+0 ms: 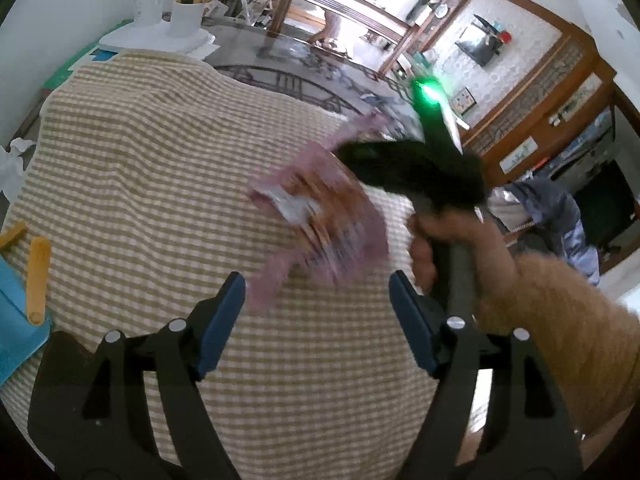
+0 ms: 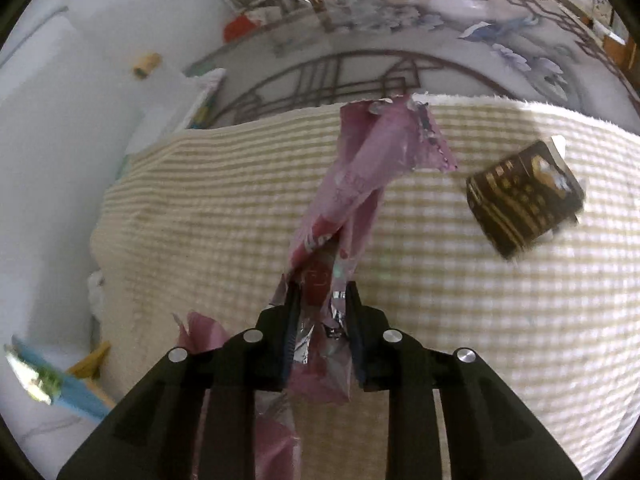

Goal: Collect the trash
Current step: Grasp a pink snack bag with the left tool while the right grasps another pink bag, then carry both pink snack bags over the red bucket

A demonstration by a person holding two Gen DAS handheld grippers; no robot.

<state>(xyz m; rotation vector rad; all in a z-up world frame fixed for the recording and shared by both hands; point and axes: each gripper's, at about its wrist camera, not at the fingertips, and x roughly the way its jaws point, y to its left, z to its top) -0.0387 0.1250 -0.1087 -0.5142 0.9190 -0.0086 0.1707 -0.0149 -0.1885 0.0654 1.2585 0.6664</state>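
My right gripper (image 2: 322,300) is shut on a crumpled pink snack wrapper (image 2: 360,168) and holds it above the checked cloth (image 2: 200,208). A dark brown and gold wrapper (image 2: 524,204) lies on the cloth to the right. In the left wrist view the pink wrapper (image 1: 320,216) is blurred by motion, held by the right gripper (image 1: 400,168) above the cloth (image 1: 140,152). My left gripper (image 1: 318,300) is open and empty, just short of the wrapper.
A blue bin (image 1: 12,328) with yellow tubes (image 1: 38,276) stands at the cloth's left edge. White containers (image 1: 184,16) sit at the far side. The patterned glass table (image 2: 360,68) extends beyond the cloth. A blue item (image 2: 56,384) lies low left.
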